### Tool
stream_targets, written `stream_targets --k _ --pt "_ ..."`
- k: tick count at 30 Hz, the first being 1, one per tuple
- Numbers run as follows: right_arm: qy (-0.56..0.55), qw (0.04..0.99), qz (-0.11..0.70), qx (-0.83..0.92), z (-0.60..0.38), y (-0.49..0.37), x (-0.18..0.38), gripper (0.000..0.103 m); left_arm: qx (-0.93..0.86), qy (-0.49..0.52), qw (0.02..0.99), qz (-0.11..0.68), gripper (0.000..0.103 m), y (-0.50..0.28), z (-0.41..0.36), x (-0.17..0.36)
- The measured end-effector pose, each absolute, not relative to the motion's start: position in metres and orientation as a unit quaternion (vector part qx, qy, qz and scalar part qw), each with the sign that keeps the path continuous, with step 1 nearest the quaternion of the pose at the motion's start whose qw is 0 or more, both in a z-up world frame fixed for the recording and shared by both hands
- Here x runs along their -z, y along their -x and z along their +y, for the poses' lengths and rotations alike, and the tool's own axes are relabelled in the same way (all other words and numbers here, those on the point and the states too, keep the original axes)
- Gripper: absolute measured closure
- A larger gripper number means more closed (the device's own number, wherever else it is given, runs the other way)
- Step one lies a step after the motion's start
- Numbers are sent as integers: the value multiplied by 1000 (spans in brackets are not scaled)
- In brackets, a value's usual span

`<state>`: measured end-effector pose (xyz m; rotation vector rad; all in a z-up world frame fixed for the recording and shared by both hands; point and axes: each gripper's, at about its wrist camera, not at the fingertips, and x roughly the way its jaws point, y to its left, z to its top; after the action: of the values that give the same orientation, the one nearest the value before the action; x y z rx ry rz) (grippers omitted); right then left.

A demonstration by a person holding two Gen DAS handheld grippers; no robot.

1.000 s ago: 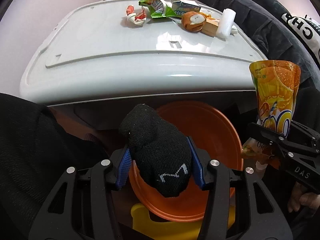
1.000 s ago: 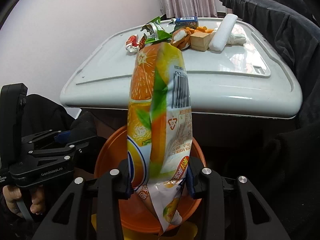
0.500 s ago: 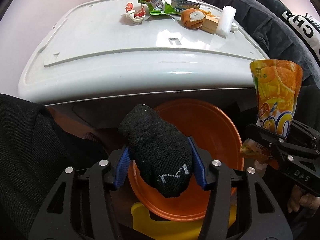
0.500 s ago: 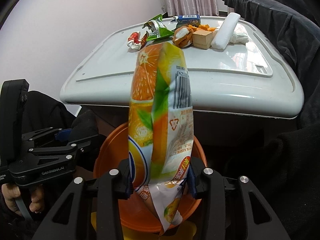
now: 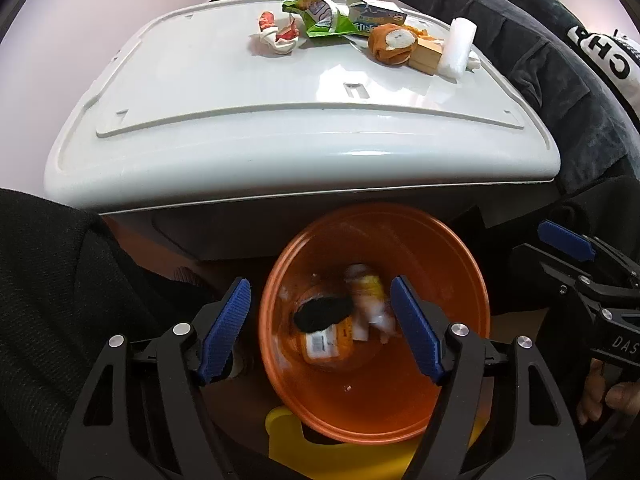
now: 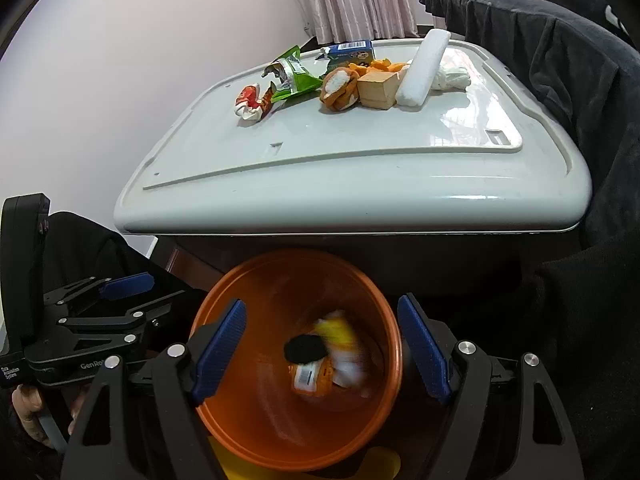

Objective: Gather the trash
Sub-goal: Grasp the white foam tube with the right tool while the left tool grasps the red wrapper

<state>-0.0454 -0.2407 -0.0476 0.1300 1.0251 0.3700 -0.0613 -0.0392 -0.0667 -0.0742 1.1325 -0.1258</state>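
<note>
An orange bin (image 5: pixel 452 372) (image 6: pixel 248 424) stands below the table's front edge. Inside it lie a black sock (image 5: pixel 322 314) (image 6: pixel 305 349) and an orange juice pouch (image 5: pixel 368 286) (image 6: pixel 340 336), both blurred, beside another orange packet (image 5: pixel 326 344). My left gripper (image 5: pixel 320 326) hovers over the bin, its jaws opening, nothing between them. My right gripper (image 6: pixel 320 350) hangs over the same bin, jaws also opening and empty. More trash sits on the white table (image 5: pixel 224 92) (image 6: pixel 360 160): a red-white wrapper (image 5: pixel 278 34) (image 6: pixel 254 102), a green packet (image 5: pixel 316 14) (image 6: pixel 294 76), and a blue carton (image 6: pixel 352 54).
An orange plush toy (image 5: pixel 394 44) (image 6: pixel 340 88), a wooden block (image 5: pixel 428 56) (image 6: pixel 378 88) and a white foam roll (image 5: pixel 458 46) (image 6: pixel 424 68) lie at the table's back right. Dark clothing (image 5: pixel 560 80) drapes along the right. A yellow object (image 5: pixel 320 448) sits under the bin.
Both grippers have opened. The black sock left the left gripper and the juice pouch left the right one; both have dropped into the orange bin.
</note>
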Motion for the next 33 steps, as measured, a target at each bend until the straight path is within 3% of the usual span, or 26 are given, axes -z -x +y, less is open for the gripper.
stream_targets --k 9,17,22,33 --pt "-102 847 493 -172 -254 23 41 26 70 55 847 525 32 55 -33 56" --pt "-183 850 480 -116 -299 -80 12 27 61 65 891 444 25 18 -23 14" --pt "-235 832 497 -76 -314 -143 22 38 30 51 906 418 25 0 -23 13" --pt "-284 811 510 -32 -304 -199 47 41 37 57 901 429 25 5 -22 27"
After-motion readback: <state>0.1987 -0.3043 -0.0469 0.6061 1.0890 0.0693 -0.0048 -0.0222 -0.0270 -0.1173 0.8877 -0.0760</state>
